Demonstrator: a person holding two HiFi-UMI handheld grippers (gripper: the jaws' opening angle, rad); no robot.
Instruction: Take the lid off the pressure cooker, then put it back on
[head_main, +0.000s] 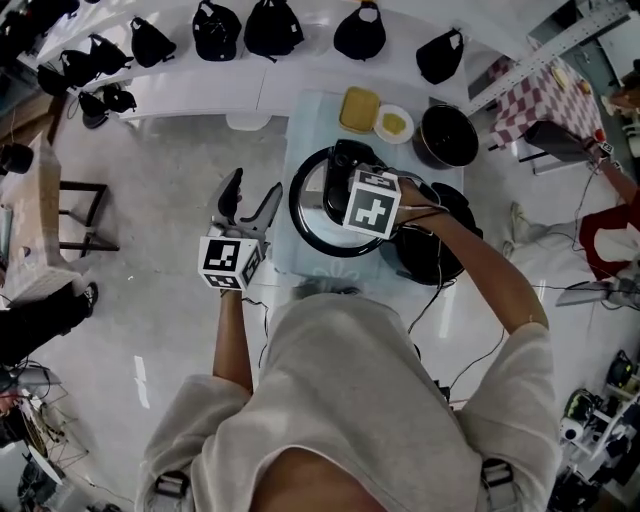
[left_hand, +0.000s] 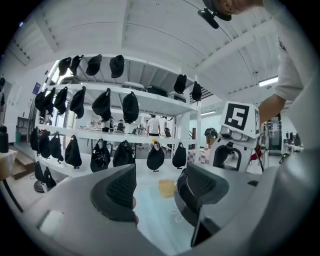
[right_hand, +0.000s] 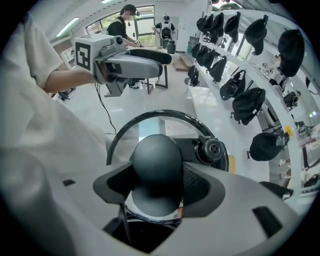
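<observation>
The pressure cooker lid (head_main: 305, 215), glass with a black rim, hangs above the pale blue table (head_main: 296, 255), held by its round black knob (right_hand: 156, 165). My right gripper (head_main: 358, 185) points down and is shut on that knob, a pad on each side (right_hand: 157, 182). A black valve (right_hand: 215, 150) sits on the lid beside the knob. The dark cooker pot (head_main: 430, 255) stands under my right forearm, and its opening (right_hand: 142, 235) shows below the lid. My left gripper (head_main: 255, 182) is open and empty, off the table's left edge (left_hand: 157, 187).
A yellow tray (head_main: 359, 109), a white dish (head_main: 393, 123) and a second black pot (head_main: 447, 135) stand at the table's far end. Behind curves a white shelf with black caps and bags (head_main: 245, 30). A checkered table (head_main: 545, 95) is at the far right.
</observation>
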